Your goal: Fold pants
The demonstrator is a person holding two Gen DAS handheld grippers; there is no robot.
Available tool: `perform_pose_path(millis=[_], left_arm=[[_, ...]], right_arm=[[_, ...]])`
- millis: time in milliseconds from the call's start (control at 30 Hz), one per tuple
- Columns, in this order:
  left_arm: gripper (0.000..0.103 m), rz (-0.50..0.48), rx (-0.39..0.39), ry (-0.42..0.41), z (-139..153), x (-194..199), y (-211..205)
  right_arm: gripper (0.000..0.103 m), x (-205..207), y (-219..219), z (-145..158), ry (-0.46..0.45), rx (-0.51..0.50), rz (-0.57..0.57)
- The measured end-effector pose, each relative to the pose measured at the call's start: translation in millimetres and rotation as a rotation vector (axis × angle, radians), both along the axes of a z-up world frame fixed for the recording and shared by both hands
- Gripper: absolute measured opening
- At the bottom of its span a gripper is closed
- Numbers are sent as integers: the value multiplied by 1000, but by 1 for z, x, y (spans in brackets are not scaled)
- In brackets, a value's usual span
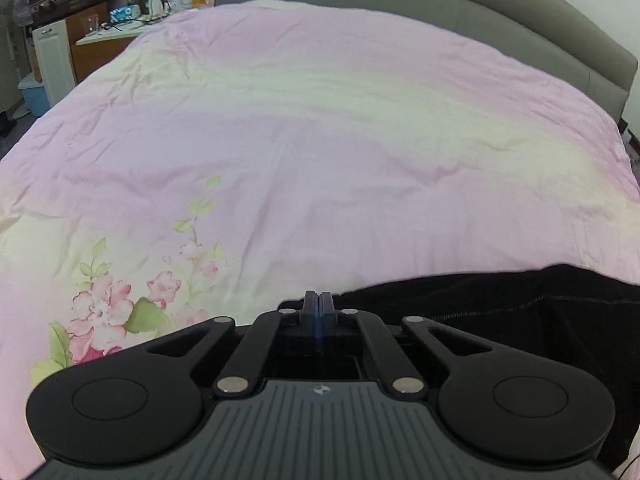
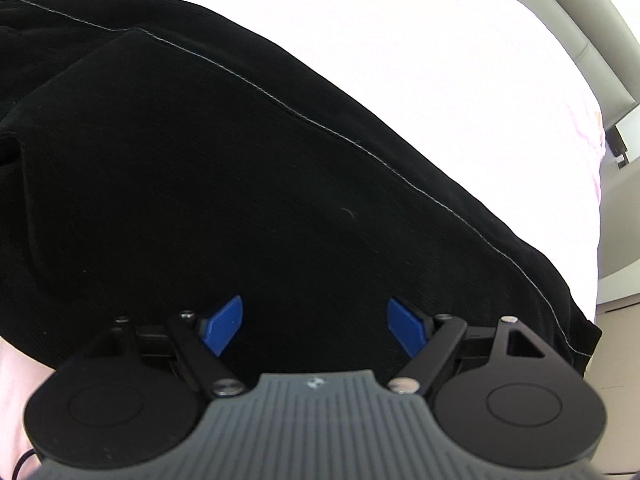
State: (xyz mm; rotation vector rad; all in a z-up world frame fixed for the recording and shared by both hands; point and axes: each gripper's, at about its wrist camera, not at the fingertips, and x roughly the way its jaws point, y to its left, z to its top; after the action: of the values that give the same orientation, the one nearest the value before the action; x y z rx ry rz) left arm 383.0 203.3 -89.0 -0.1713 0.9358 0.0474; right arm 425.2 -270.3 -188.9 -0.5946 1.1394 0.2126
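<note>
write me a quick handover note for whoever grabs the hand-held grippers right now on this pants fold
Left hand-held gripper: jaws shut, tips at the edge of the black pants; whether cloth is pinched cannot be told.
Right hand-held gripper: jaws open, over the pants, holding nothing.
Pants lie bunched on the near side of the pink floral bedspread.
Done: no neat fold visible yet.
Left: confirm the left grip, close the right on the fabric, then spread and fold.

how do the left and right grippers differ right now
The left gripper has its jaws shut together at the edge of the black pants; the right gripper stands wide open over the pants, gripping nothing. Both share black linkages and blue pads.
</note>
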Motion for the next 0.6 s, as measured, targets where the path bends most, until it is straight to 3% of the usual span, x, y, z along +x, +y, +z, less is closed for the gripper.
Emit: perform_pose_path(millis=[67,133,267,333,367,400,467,500,533,600], left_arm=[[49,-41,19,35,-8,-5,-4],[70,-75,38,45,-18,-15,-7],[80,-89,-2,85,-40,-27,-10],[75,-79,-47,98,-46,-28,-11],[63,-83,-69,99,-45,-27,-13],[61,-65,-56,98,-43,-26,-16],[46,-29,-9,72,-35,-26,-20],[44,-32,4,59,-28,-26,-22],[13,-25,31,40,-21,-27,-24],[12,-10,31,32,-8,-25,-21]], right_arm=[[77,-4,3,0,2,1,6],[77,-7,5,-1,9,3,9],[77,-13,11,0,33,64,7],[77,-15,19,3,47,104,5],[77,-16,23,6,55,128,8],[76,-18,26,9,57,144,15],[76,-24,35,17,55,166,38],[76,-28,38,21,52,176,46],[76,-32,40,25,52,191,54],[76,-43,43,33,54,229,60]])
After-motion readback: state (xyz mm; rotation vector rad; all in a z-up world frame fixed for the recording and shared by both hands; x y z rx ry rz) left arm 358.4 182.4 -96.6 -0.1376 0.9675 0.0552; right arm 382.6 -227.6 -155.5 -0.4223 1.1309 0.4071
